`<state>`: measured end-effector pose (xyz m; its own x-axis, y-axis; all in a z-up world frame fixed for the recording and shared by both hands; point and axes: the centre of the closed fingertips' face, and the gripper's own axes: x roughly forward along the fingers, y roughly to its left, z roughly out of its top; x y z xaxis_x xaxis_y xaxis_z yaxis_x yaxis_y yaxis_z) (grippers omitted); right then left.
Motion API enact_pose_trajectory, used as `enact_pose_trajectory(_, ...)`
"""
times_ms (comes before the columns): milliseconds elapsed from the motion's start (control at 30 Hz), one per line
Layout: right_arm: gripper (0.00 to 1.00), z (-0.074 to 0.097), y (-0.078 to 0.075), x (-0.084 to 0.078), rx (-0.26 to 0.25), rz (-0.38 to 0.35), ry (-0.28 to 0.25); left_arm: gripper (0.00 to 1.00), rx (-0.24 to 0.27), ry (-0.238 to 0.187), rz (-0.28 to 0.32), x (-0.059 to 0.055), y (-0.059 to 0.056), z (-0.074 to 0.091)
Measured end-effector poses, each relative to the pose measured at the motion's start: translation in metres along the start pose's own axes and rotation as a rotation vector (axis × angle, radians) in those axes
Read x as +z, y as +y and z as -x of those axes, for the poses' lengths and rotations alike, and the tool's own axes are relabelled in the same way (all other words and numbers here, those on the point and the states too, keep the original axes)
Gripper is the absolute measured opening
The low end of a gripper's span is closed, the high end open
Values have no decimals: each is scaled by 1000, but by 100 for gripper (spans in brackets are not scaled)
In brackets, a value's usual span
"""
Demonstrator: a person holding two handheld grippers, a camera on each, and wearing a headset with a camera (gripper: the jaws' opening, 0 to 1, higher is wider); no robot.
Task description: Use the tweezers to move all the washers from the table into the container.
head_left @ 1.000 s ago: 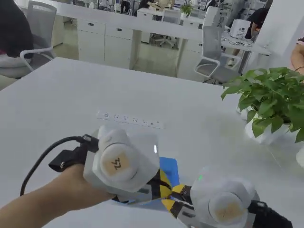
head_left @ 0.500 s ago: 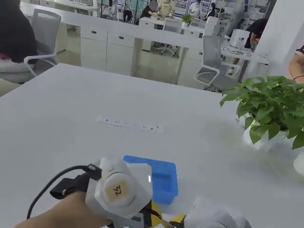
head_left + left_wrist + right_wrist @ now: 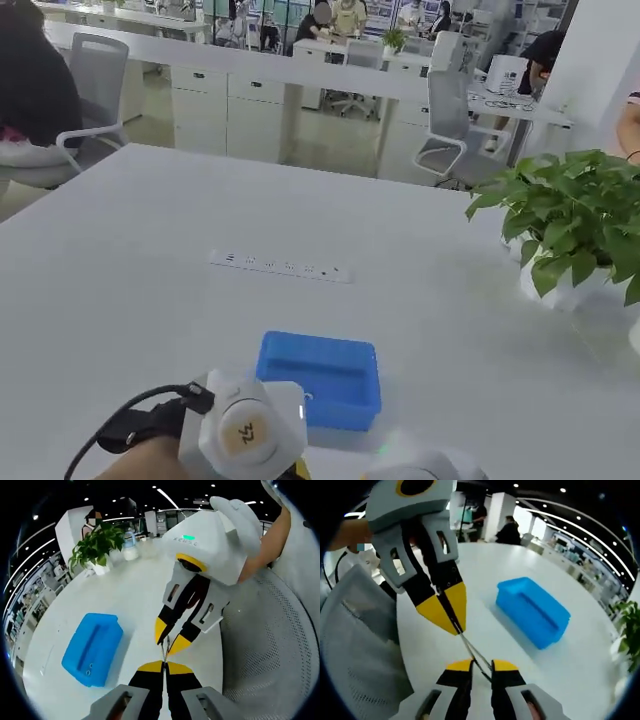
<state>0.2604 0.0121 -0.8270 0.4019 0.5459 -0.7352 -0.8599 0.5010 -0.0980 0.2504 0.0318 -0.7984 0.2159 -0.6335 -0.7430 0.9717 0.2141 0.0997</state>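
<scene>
White desk (image 3: 450,300) with blue container (image 3: 320,375). In front of the container, left gripper (image 3: 162,667) and right gripper (image 3: 481,666) face each other, both jaws pinching the tweezers (image 3: 469,647). Advisable: settle one firm, light hold before the other lets go.

Smooth plastic container (image 3: 330,408), metal tweezers (image 3: 472,652), smooth table (image 3: 200,200)
</scene>
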Motion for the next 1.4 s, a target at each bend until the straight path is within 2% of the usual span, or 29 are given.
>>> enact_pose_trajectory(33,12,2,0,0,-3,-19,-2,0,-5,31,16,-9,-2,-1)
enact_pose_trajectory(67,12,5,3,4,15,-27,-25,0,-17,34,22,-12,-3,-2)
enact_pose_trajectory(100,11,6,5,8,22,-45,-48,0,-36,64,52,-21,-6,-4)
enact_pose_trajectory(133,11,7,8,10,34,-91,-63,0,-36,67,55,-23,-5,-4)
enact_pose_trajectory(200,13,12,13,14,51,-123,-87,0,-38,74,57,-30,-3,-8)
enact_pose_trajectory(300,14,24,17,18,32,-106,-94,0,-42,102,79,-41,-2,-12)
enact_pose_trajectory(367,15,33,17,21,22,-119,-110,0,-41,142,91,-51,0,-16)
enact_pose_trajectory(500,18,44,17,30,7,-247,-178,0,-74,226,113,-70,-4,-24)
enact_pose_trajectory(533,18,47,17,31,2,-267,-195,0,-77,166,103,-61,-1,-26)
enact_pose_trajectory(567,17,49,17,32,-7,-272,-202,0,-66,196,142,-67,3,-27)
enact_pose_trajectory(600,18,52,17,33,-15,-281,-211,0,-80,184,169,-65,5,-31)
enact_pose_trajectory(667,18,61,21,38,-23,-285,-222,0,-66,210,135,-68,10,-31)
enact_pose_trajectory(700,18,64,21,40,-29,-286,-228,0,-70,211,135,-67,8,-29)
enact_pose_trajectory(767,18,65,12,33,-44,-288,-240,0,-77,220,119,-67,7,-28)
enact_pose_trajectory(900,20,86,9,38,-69,-307,-272,0,-85,232,40,-67,6,-28)
enact_pose_trajectory(1000,24,100,6,41,-93,-323,-294,0,-55,241,94,-67,7,-28)
enact_pose_trajectory(1067,27,110,2,40,-114,-356,-310,3,-53,239,114,-66,3,-27)
enact_pose_trajectory(1167,32,121,-8,35,-145,-411,-329,15,2,242,220,-67,-1,-25)
enact_pose_trajectory(1200,32,123,-10,33,-155,-424,-334,20,-2,240,212,-68,-3,-24)
enact_pose_trajectory(1300,35,130,-19,25,-187,-454,-343,29,56,223,254,-72,-3,-20)
enact_pose_trajectory(1367,36,134,-23,20,-202,-471,-343,36,89,208,322,-78,-1,-16)
enact_pose_trajectory(1400,37,135,-25,17,-203,-484,-342,44,116,207,355,-84,1,-12)
